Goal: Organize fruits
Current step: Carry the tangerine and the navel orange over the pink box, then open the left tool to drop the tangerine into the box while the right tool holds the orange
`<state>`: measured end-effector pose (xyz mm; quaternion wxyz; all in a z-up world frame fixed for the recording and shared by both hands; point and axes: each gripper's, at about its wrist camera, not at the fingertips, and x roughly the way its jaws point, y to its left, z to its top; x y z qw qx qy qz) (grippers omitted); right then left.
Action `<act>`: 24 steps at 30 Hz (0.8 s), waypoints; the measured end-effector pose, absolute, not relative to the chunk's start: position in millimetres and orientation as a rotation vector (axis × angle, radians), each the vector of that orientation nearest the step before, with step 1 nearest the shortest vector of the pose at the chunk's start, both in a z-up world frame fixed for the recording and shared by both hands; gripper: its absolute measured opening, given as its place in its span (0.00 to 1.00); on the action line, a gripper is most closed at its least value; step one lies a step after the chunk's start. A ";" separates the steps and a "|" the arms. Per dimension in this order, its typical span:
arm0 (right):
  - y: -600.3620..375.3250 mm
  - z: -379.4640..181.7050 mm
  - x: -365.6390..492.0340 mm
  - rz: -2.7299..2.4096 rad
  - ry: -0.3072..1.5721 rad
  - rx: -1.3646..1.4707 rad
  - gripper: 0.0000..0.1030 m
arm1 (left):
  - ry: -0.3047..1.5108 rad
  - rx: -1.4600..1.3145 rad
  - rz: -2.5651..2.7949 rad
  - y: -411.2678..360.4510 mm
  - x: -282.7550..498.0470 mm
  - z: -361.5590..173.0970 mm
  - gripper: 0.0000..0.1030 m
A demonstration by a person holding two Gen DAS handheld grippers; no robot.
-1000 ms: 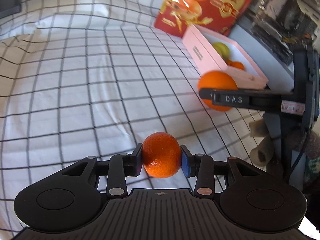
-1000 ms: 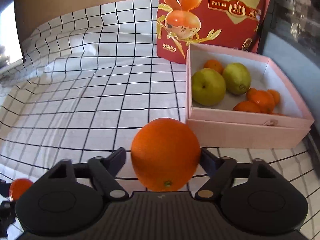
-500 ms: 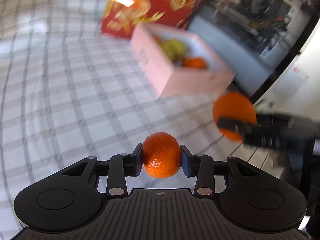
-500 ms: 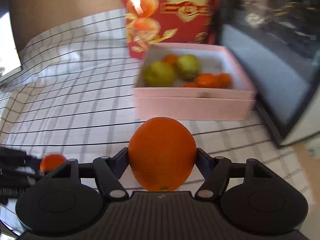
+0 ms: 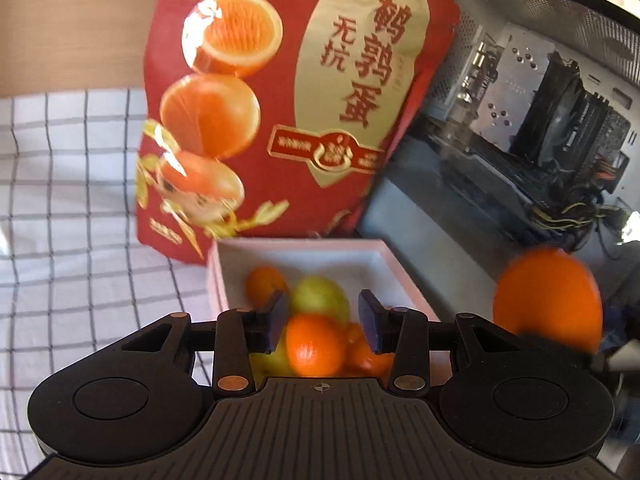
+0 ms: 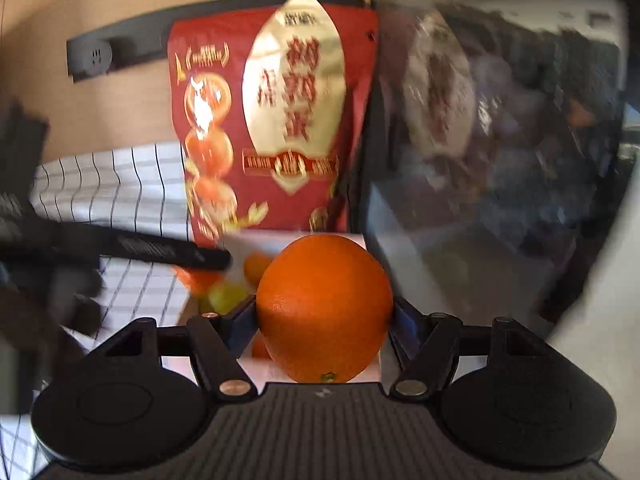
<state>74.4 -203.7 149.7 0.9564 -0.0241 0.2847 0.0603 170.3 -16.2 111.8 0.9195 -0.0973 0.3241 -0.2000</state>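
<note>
My left gripper [image 5: 323, 320] hangs over the pink box [image 5: 296, 245] and its jaws are opening. A small mandarin [image 5: 316, 346] sits just below the blue pads with a gap on each side, above the fruit lying in the box. My right gripper [image 6: 320, 312] is shut on a large orange [image 6: 324, 304], held over the box's [image 6: 248, 240] near right edge. That orange [image 5: 548, 296] also shows blurred at the right of the left wrist view. One left gripper finger [image 6: 160, 250] reaches in from the left.
The box holds a green pear [image 5: 320, 296] and several small oranges. A tall red snack bag [image 5: 280, 120] stands right behind it. A glass-sided computer case [image 5: 520, 120] closes off the right. Checked cloth [image 5: 80, 200] covers the table to the left.
Both grippers swung from the open cloth up and over to the pink box. The left pads have parted from the small mandarin, which has sunk below them. The right keeps its orange.
</note>
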 end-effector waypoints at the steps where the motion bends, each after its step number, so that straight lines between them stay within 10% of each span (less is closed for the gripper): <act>1: -203.8 155.8 85.1 0.134 0.574 -0.049 0.68 | 0.652 -0.200 -0.413 -13.6 165.8 113.7 0.43; 24: -125.7 79.0 228.2 0.189 0.678 -0.189 0.69 | 0.736 -0.283 -0.132 95.9 62.2 92.5 0.42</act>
